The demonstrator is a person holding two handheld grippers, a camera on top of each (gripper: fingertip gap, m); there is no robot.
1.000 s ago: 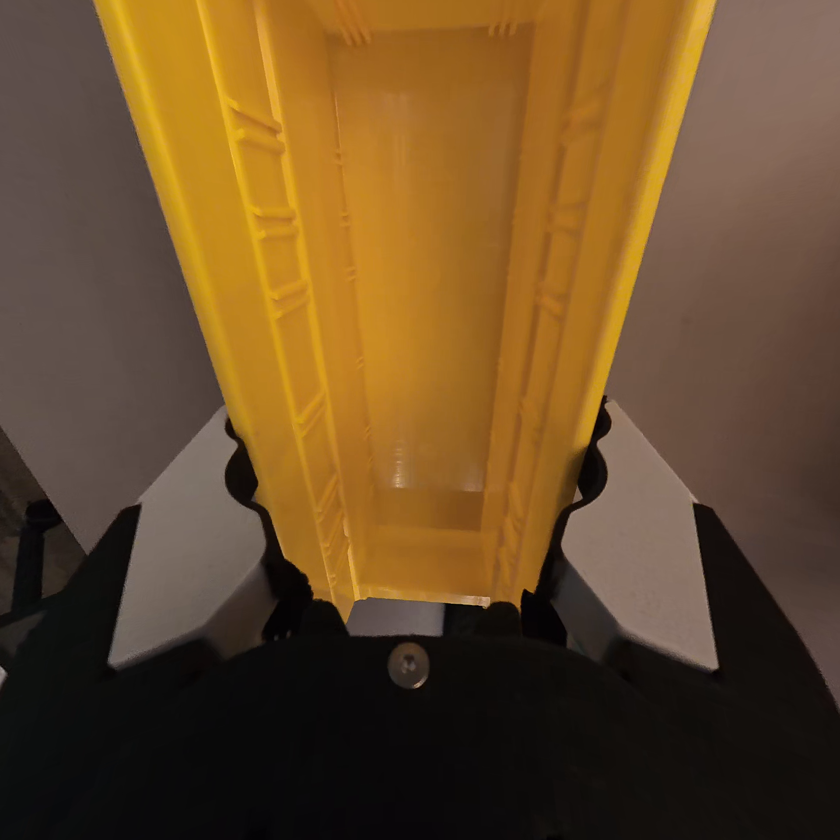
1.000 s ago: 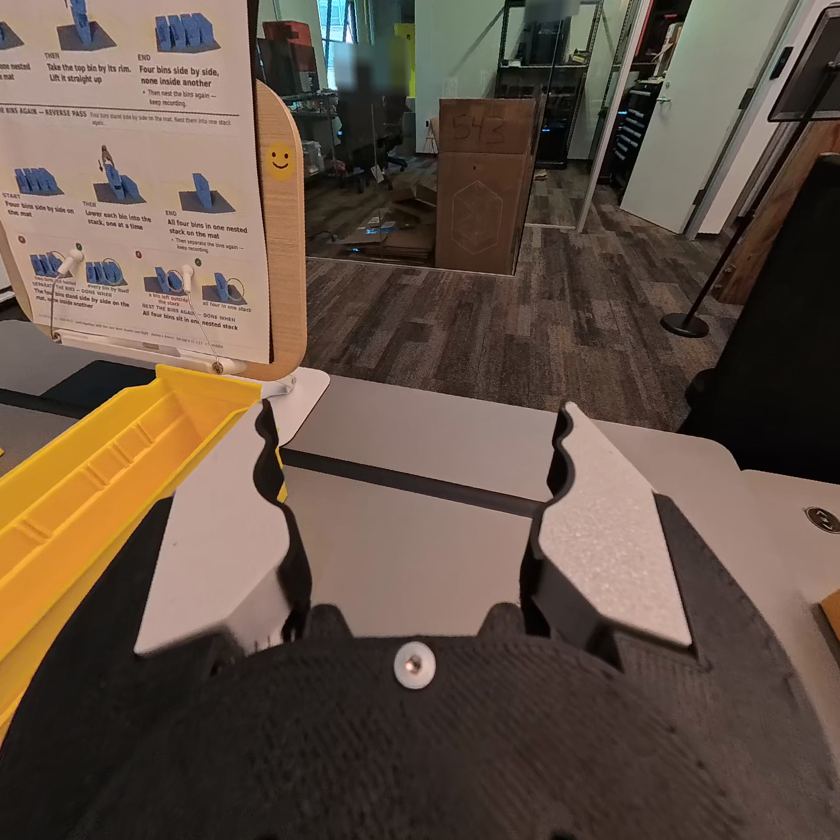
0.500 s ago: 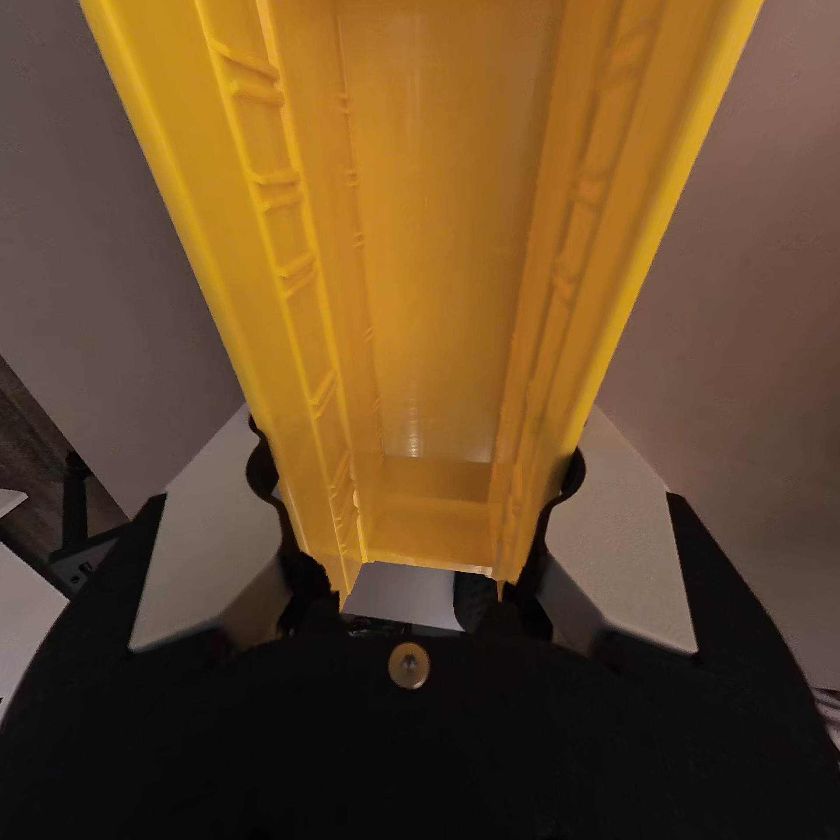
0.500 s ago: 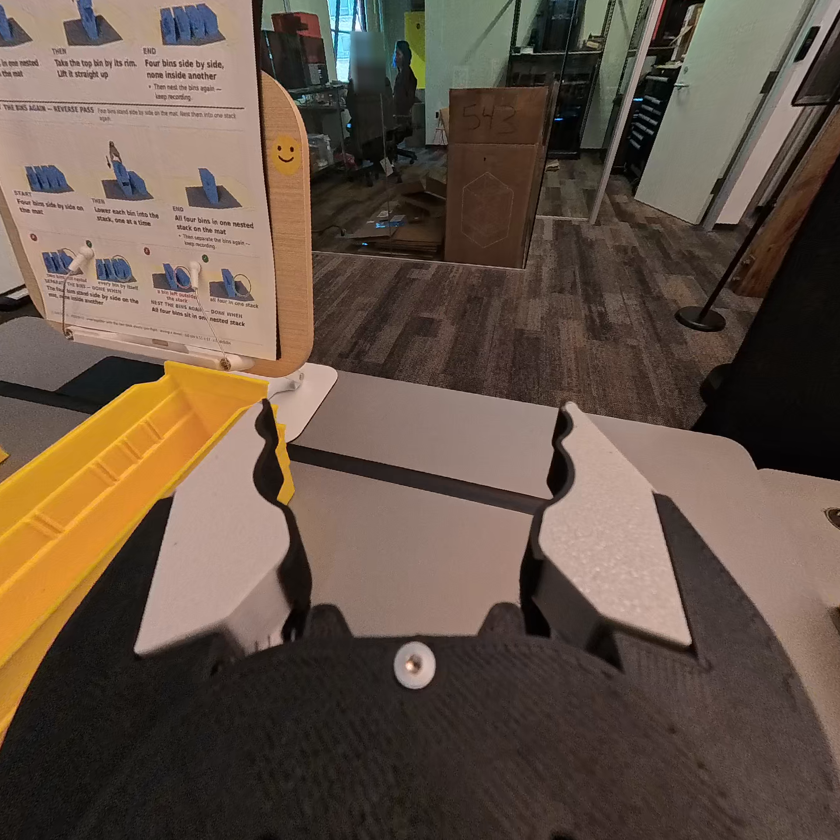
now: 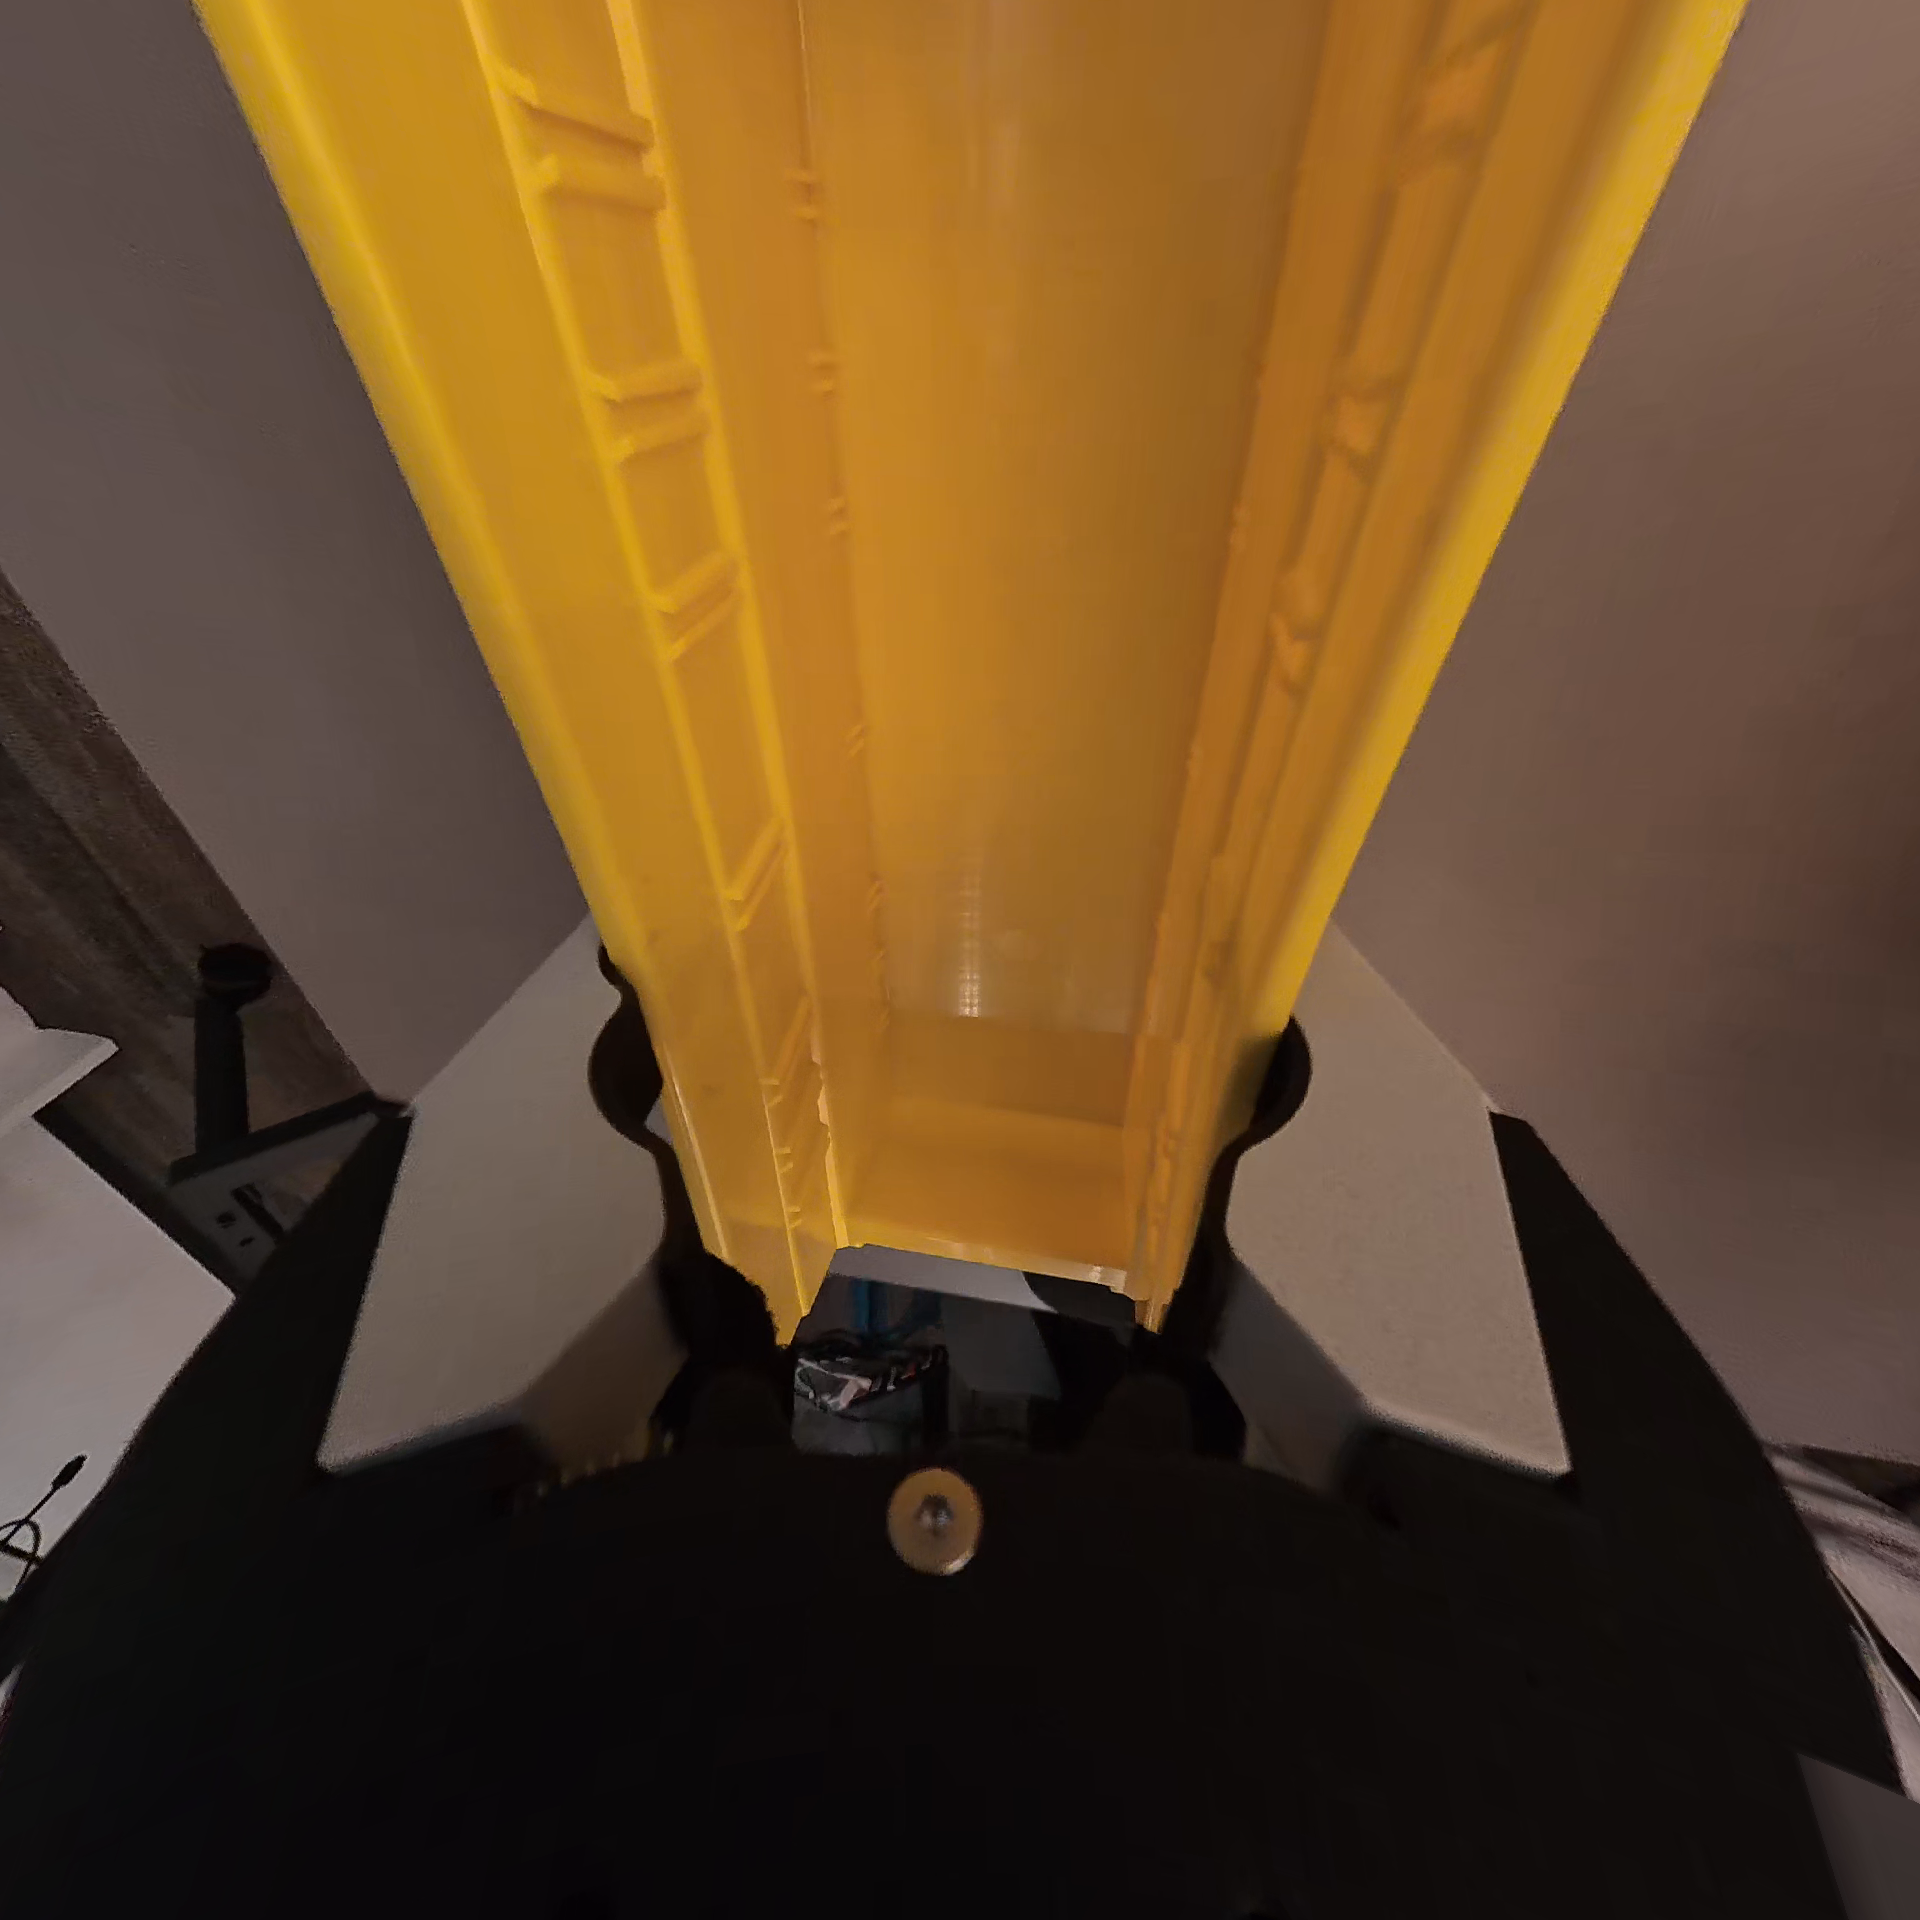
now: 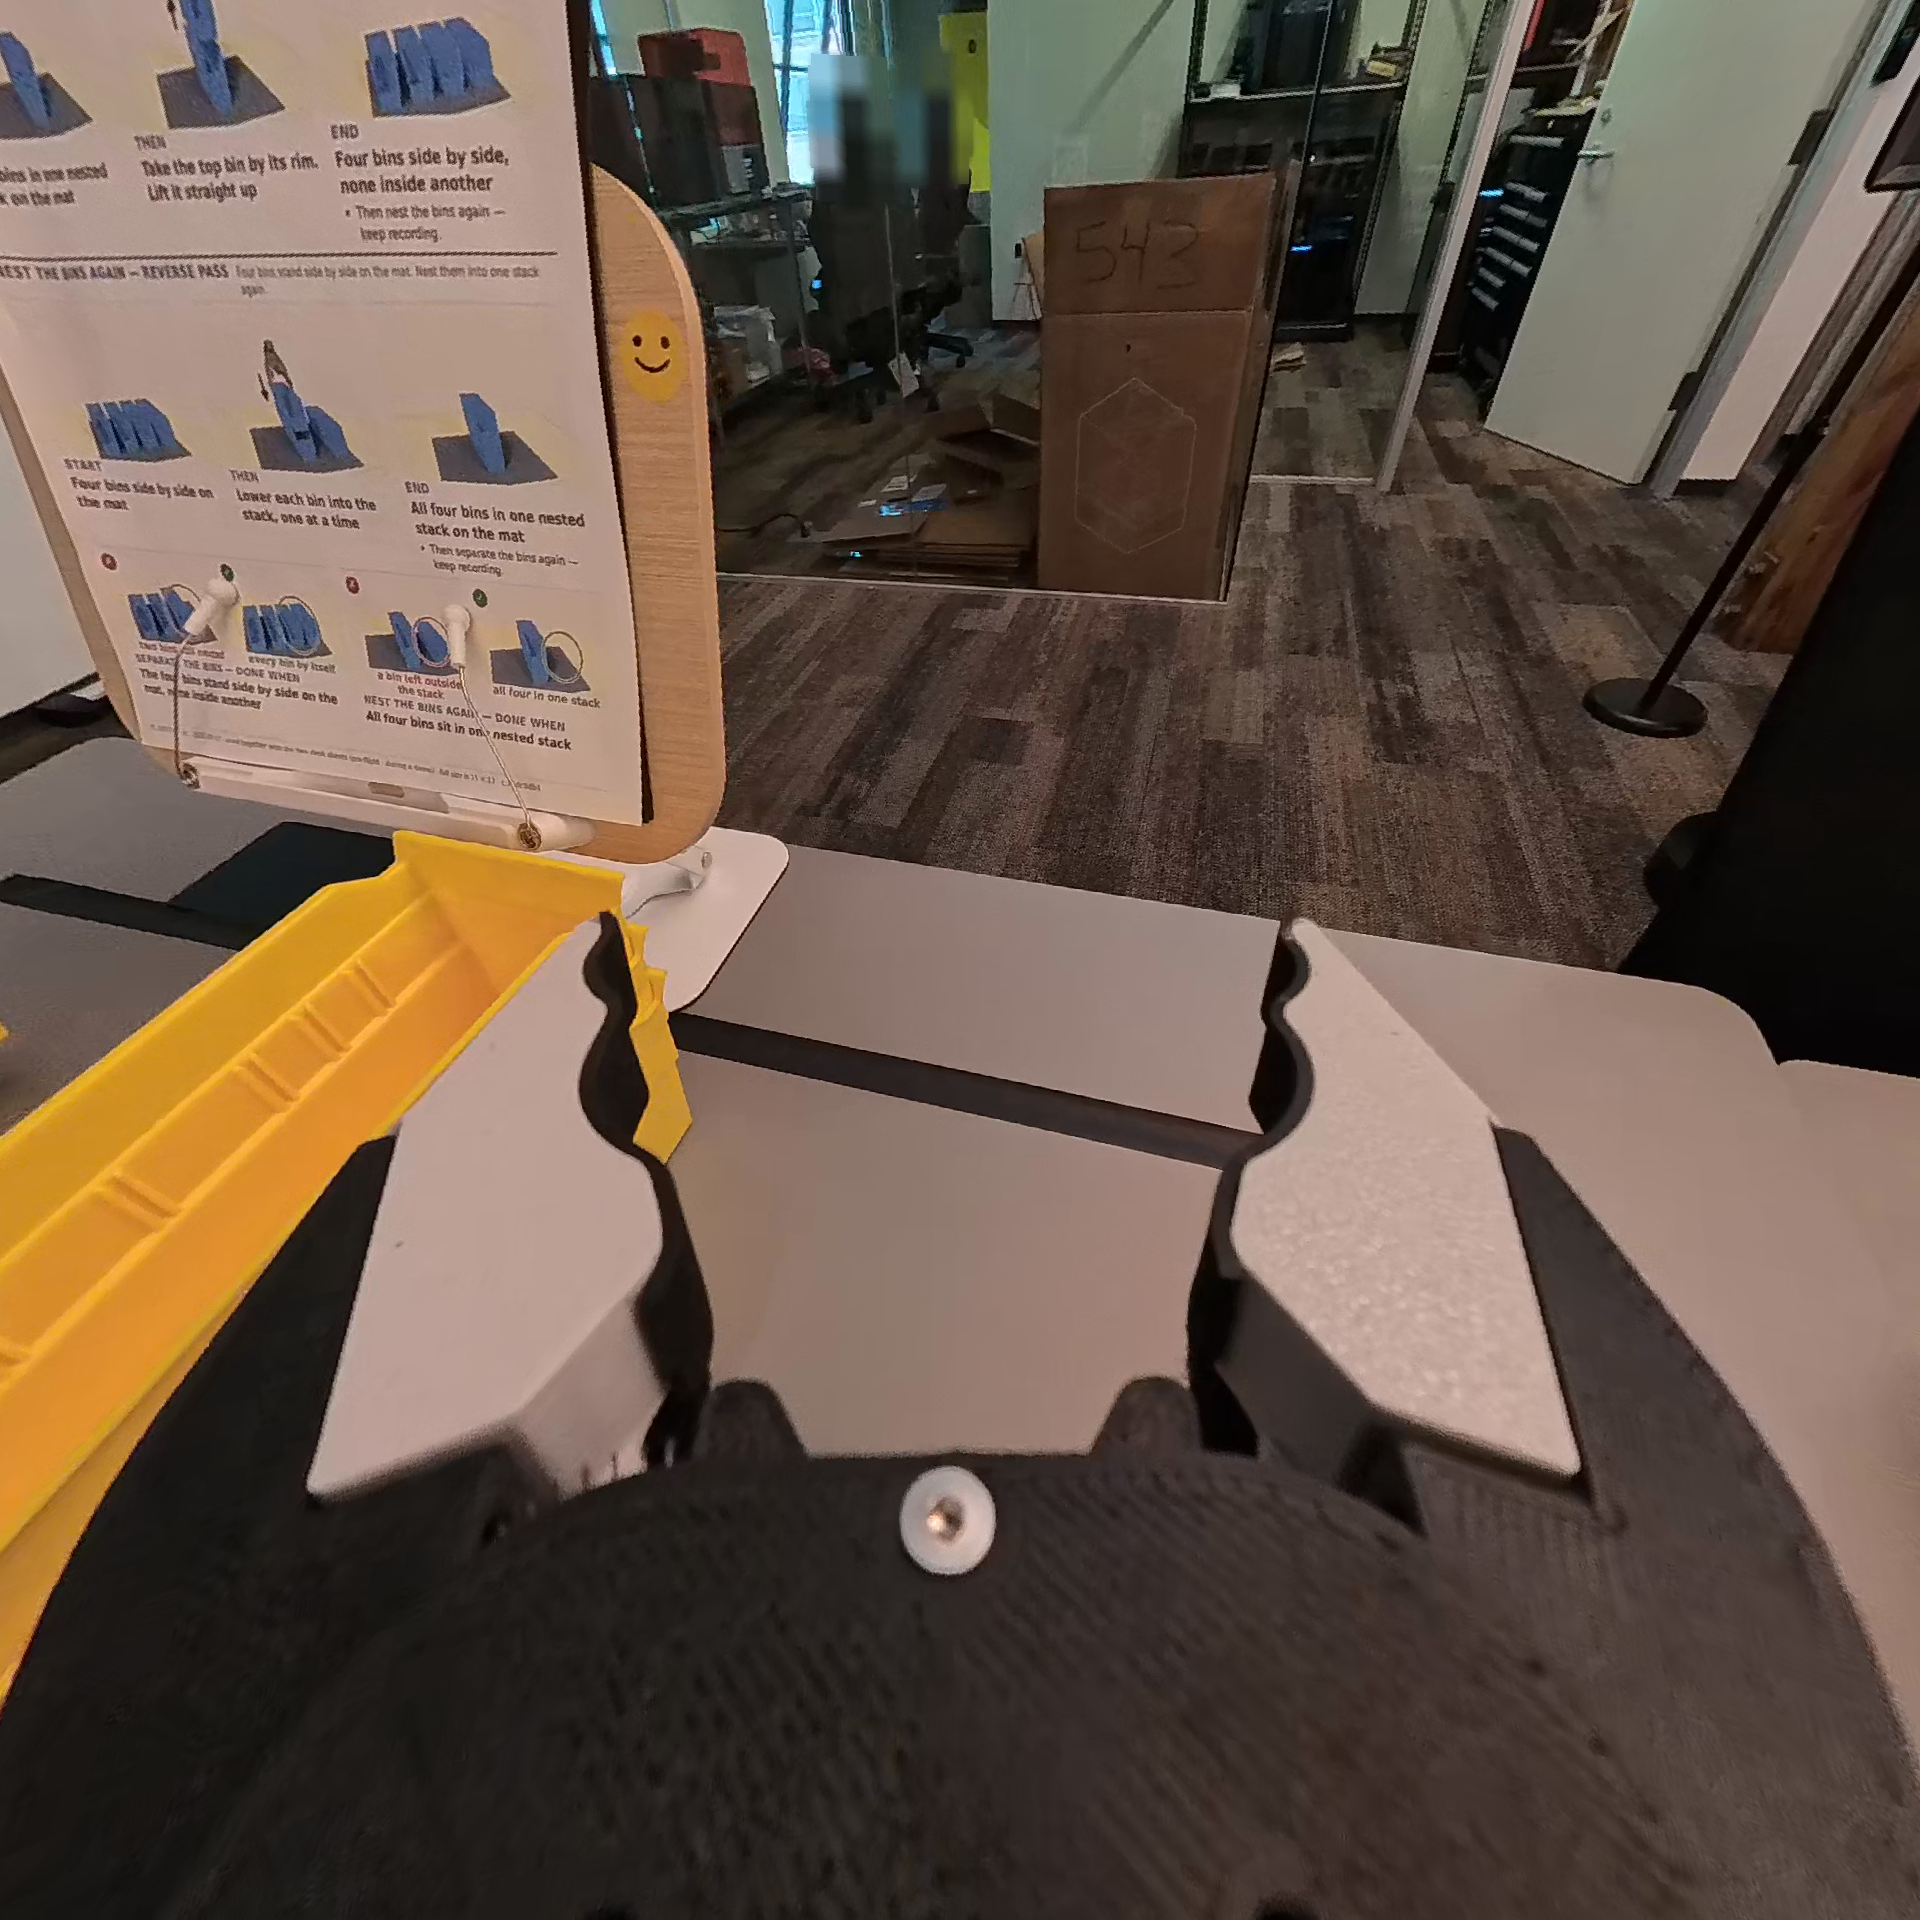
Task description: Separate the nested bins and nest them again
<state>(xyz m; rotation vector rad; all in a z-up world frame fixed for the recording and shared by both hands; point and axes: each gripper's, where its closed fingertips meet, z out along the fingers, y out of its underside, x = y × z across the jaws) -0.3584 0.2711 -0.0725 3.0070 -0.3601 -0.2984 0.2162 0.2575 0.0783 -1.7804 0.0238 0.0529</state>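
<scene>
My left tongs (image 5: pixel 951 1049) are clamped across the width of a long yellow bin (image 5: pixel 997 623), a pad pressed on each outer side wall. The bin fills the middle of the left wrist view, running from the lower centre up out of the top edge, its open inside facing me.

My right tongs (image 6: pixel 940 1049) stand wide apart with only bare grey desk (image 6: pixel 997 966) between them. A yellow bin (image 6: pixel 260 1091) lies at the left edge of that view, partly behind the left pad. Behind it, in the upper left, stands an instruction sheet (image 6: pixel 312 416) on a wooden board (image 6: pixel 665 623).
</scene>
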